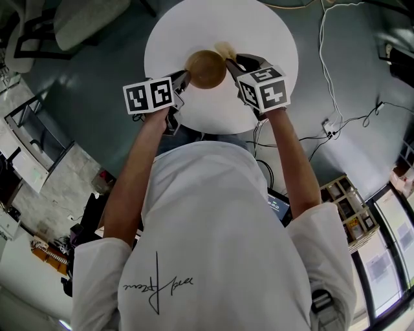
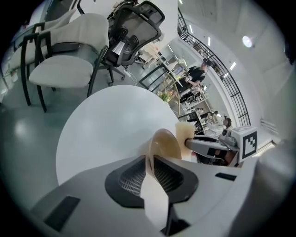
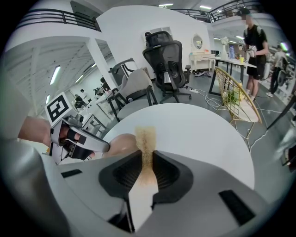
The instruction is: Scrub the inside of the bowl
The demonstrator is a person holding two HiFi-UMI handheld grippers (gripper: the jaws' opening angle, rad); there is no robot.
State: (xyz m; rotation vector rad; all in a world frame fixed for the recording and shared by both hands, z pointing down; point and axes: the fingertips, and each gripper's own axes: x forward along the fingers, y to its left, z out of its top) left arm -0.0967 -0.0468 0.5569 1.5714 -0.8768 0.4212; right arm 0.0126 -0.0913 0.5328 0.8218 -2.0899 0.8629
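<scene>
A wooden bowl (image 1: 206, 69) is tipped on its side over the round white table (image 1: 272, 39). My left gripper (image 1: 184, 79) is shut on the bowl's rim; in the left gripper view the thin rim (image 2: 150, 157) sits pinched between the pads of that gripper (image 2: 151, 163), and the bowl's hollow (image 2: 165, 144) faces right. My right gripper (image 1: 230, 63) is shut on a tan sponge (image 1: 225, 50) held at the bowl's far right edge. In the right gripper view the sponge (image 3: 145, 136) stands up from the jaws of that gripper (image 3: 147, 159), beside the bowl (image 3: 121, 143) and the left gripper (image 3: 78, 141).
A pale chair (image 1: 77, 19) stands beyond the table at the left. White cables (image 1: 326, 64) and a power strip (image 1: 331, 127) lie on the floor to the right. A black office chair (image 3: 166, 60), a gold wire rack (image 3: 236, 95) and a standing person (image 3: 253, 41) are farther off.
</scene>
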